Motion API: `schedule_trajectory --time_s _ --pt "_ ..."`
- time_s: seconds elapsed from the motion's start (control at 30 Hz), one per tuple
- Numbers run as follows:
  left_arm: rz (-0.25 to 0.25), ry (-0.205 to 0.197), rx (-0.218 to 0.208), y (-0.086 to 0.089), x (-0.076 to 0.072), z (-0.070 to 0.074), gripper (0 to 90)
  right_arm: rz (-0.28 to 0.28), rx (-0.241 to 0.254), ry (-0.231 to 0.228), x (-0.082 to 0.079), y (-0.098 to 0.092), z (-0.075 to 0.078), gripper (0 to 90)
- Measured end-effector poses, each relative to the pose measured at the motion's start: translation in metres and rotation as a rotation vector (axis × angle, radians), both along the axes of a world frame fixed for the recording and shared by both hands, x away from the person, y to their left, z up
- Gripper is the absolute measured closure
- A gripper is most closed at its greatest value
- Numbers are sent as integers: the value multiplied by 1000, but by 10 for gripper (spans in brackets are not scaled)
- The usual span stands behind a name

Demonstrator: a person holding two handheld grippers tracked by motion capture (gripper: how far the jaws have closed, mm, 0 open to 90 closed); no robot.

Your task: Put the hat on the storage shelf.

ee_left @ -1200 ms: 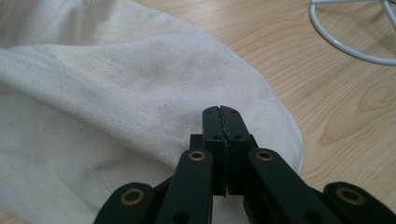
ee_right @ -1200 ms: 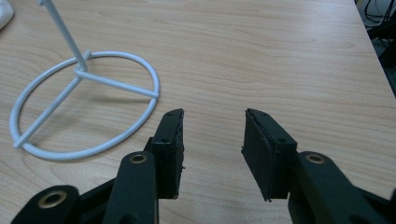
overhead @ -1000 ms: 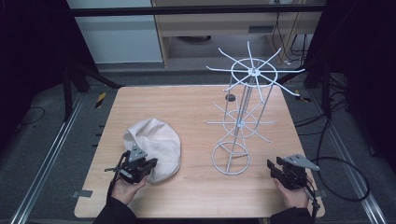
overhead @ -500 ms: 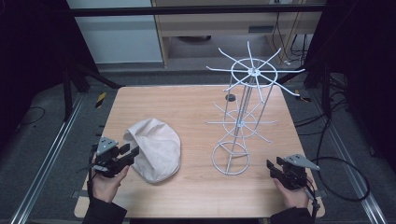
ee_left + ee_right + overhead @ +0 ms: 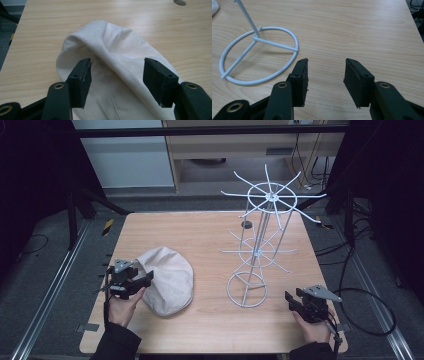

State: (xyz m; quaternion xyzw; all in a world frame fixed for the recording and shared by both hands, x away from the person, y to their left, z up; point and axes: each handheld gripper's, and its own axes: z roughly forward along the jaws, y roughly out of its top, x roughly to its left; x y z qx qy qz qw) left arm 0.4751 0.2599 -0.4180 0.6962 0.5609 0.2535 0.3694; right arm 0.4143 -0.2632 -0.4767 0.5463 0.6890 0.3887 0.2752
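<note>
Near end of the cream cloth cap [image 5: 120, 75] cut off by the bottom edge of the left gripper view, behind the black pads [image 5: 82, 80]. White wire rack [image 5: 257, 57] cropped in the right gripper view: base ring and lower stem shown, upper tiers out of frame. Small dark round object [image 5: 246, 224] behind the rack in the high view, too small to identify.

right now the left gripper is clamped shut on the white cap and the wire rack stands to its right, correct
Not quite. The left gripper is not clamped on the white cap: its jaws have just been opening and stand apart, with the cloth between them, as the left gripper view shows. The wire rack does stand to its right.
</note>
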Motion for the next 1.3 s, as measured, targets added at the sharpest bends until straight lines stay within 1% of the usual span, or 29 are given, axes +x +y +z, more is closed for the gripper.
schedule_trajectory --time_s 0.07,0.13,0.17,0.2,0.3,0.33,0.37,0.53,0.57,0.6,0.63,0.67,0.7,0.73,0.77,0.8,0.83,0.87,0.97,1.07,1.23,1.27,1.3 --pt "13 15 14 -2 5 -3 409 1 -3 0 0 0 0 540" --pt "20 38 18 -4 10 -7 413 1 4 5 0 0 0 540" --pt "19 47 18 -5 12 -9 423 1 -1 2 0 0 0 538" --pt "27 64 36 -7 15 -13 442 2 3 6 0 0 0 536" --pt "33 76 38 -8 19 -16 469 4 -4 6 1 0 -1 534" --pt "37 91 28 -10 22 -19 487 4 -1 8 1 0 0 534" --pt "36 99 28 -11 24 -20 506 5 0 8 1 0 0 533" --pt "28 124 20 -15 28 -25 646 3 0 7 1 0 -1 532" --pt "28 124 20 -15 28 -25 673 3 6 10 1 0 0 532" --pt "29 129 19 -15 29 -25 673 3 6 10 1 0 0 532" --pt "33 134 21 -15 29 -26 734 5 2 9 1 0 -1 532" --pt "33 134 21 -15 29 -26 760 5 3 10 1 0 -1 533" --pt "34 137 14 -14 30 -27 760 5 3 10 1 0 -1 533" --pt "33 138 6 -13 30 -27 788 5 4 10 1 0 -1 534" --pt "33 131 -4 -12 30 -26 839 6 5 12 1 0 -1 535" --pt "33 131 -4 -12 30 -26 861 6 5 12 1 0 -1 535" --pt "33 121 -11 -11 30 -25 875 7 6 14 1 0 -1 537" --pt "33 121 -11 -11 30 -25 879 7 6 14 1 0 -1 537" --pt "26 103 -20 -10 27 -23 883 8 6 13 2 0 -1 539" --pt "21 81 -43 -7 24 -18 887 10 8 13 2 1 -1 541" --pt "5 66 -61 -5 19 -12 888 10 10 14 1 0 -1 543" --pt "-8 51 -67 -5 17 -9 888 12 8 12 1 0 -1 543" --pt "-8 51 -67 -5 17 -9 888 12 9 12 2 0 -1 543"
